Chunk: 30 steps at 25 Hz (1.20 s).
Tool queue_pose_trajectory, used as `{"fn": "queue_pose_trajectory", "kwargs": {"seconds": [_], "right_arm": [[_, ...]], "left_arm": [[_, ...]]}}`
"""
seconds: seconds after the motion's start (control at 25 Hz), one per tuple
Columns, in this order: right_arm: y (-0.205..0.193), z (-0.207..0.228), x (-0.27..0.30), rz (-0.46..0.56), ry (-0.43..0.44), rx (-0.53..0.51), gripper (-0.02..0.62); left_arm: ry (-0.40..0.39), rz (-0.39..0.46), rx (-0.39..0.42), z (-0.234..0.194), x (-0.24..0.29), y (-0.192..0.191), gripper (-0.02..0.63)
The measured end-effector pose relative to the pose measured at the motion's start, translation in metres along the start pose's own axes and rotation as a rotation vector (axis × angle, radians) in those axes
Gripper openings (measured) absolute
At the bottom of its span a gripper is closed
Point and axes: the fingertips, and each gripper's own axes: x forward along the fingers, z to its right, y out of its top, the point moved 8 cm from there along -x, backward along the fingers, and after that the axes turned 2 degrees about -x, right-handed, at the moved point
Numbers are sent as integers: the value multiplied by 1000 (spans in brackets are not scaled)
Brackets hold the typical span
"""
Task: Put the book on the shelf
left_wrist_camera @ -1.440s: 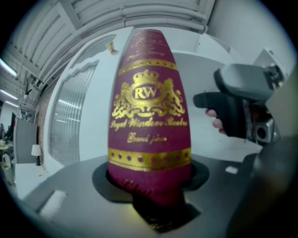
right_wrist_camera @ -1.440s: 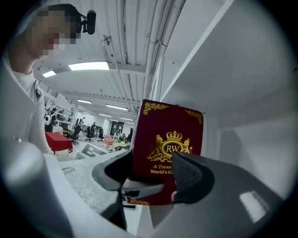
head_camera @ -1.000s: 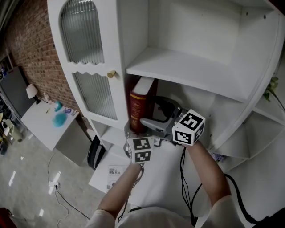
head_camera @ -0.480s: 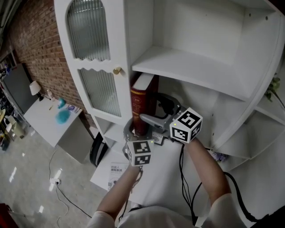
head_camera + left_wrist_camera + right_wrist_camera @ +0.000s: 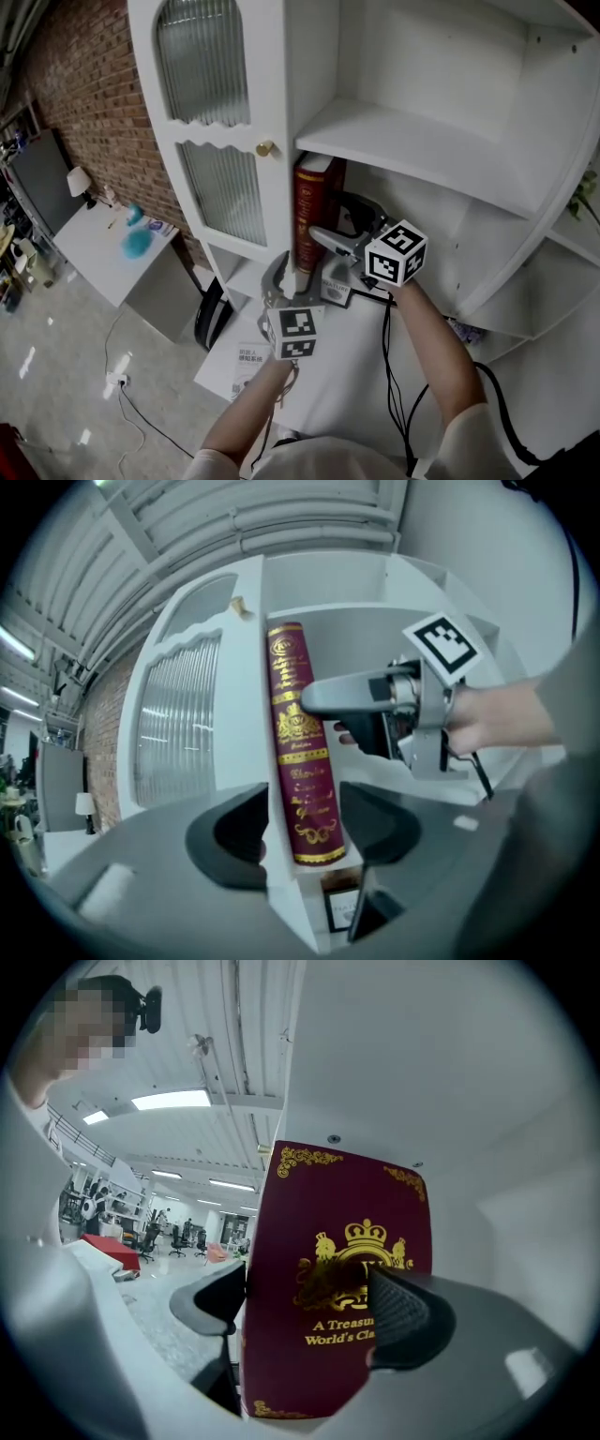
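One red book (image 5: pixel 310 216) stands upright, spine outward, against the shelf's (image 5: pixel 422 155) left wall, free room rightward. Left hand-held gripper (image 5: pixel 302 825), spread though just closing, straddles its spine; right hand-held gripper (image 5: pixel 307 1307), spread, flanks its cover.

Bright, even light from ceiling strip lights (image 5: pixel 171 1101); the white shelf (image 5: pixel 412 141) casts soft shadow beneath. Both gripper views curve toward dark, blurred rims.

Ahead of my right jaws the book (image 5: pixel 337 1279) is deep maroon, with a gold crown crest, gold lettering and gold corner scrolls. The jaws themselves are dark grey. Around them the shelf (image 5: pixel 412 141) is plain white; left of them, the wall (image 5: pixel 84 84) is red-brown brick.
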Motion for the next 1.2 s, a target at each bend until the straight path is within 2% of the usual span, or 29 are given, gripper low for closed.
{"fn": "queue_pose_trajectory", "kwargs": {"seconds": [0.4, 0.84, 1.04, 1.2], "right_arm": [[-1, -3, 0, -40, -2, -38, 402], [6, -29, -24, -57, -92, -31, 400], [-2, -73, -58, -53, -177, 2, 269], [-23, -117, -92, -75, -267, 10, 148]], "left_arm": [[-37, 11, 17, -5, -3, -1, 247], [-131, 25, -5, -11, -25, 4, 235], [-194, 35, -40, -24, -57, -1, 157], [-259, -6, -92, -32, -82, -18, 45]]}}
